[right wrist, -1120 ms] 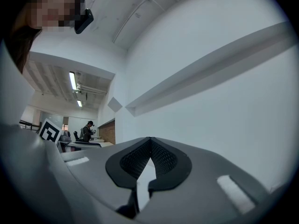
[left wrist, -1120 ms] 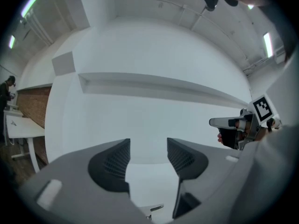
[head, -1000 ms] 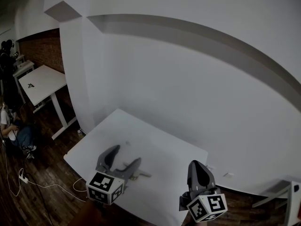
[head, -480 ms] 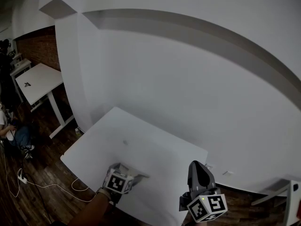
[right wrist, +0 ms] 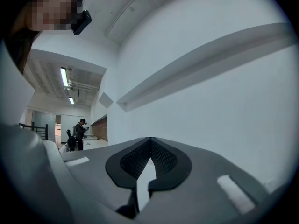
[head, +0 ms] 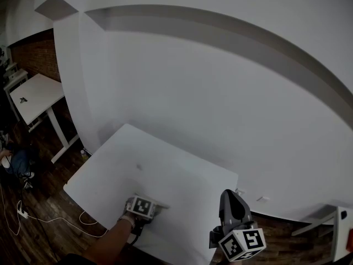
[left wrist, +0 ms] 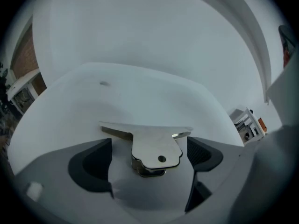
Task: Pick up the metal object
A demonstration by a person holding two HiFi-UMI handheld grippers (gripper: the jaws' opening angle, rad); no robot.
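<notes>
A shiny flat metal object [left wrist: 156, 148] with a small hole and two thin arms lies on the white table [left wrist: 140, 90]. My left gripper [left wrist: 149, 157] points steeply down at it. Its jaws have just been opening and stand wide, with the object between the dark pads [left wrist: 93, 164] and apart from both. In the head view the left gripper [head: 148, 211] sits at the table's [head: 165, 170] near edge, its marker cube covering most of the metal object [head: 161, 206]. My right gripper [head: 231, 199] hovers level at the lower right, shut and empty, its tips meeting [right wrist: 150, 143].
A white wall rises right behind the table. A second white desk [head: 30, 95] with a small dark item stands far left on the wood floor. A white cable [head: 33, 217] trails on the floor. A person [right wrist: 80, 134] stands far off.
My left gripper has dropped from above the table down onto the metal object and tipped downward, its jaws spreading around it. The right gripper has stayed put.
</notes>
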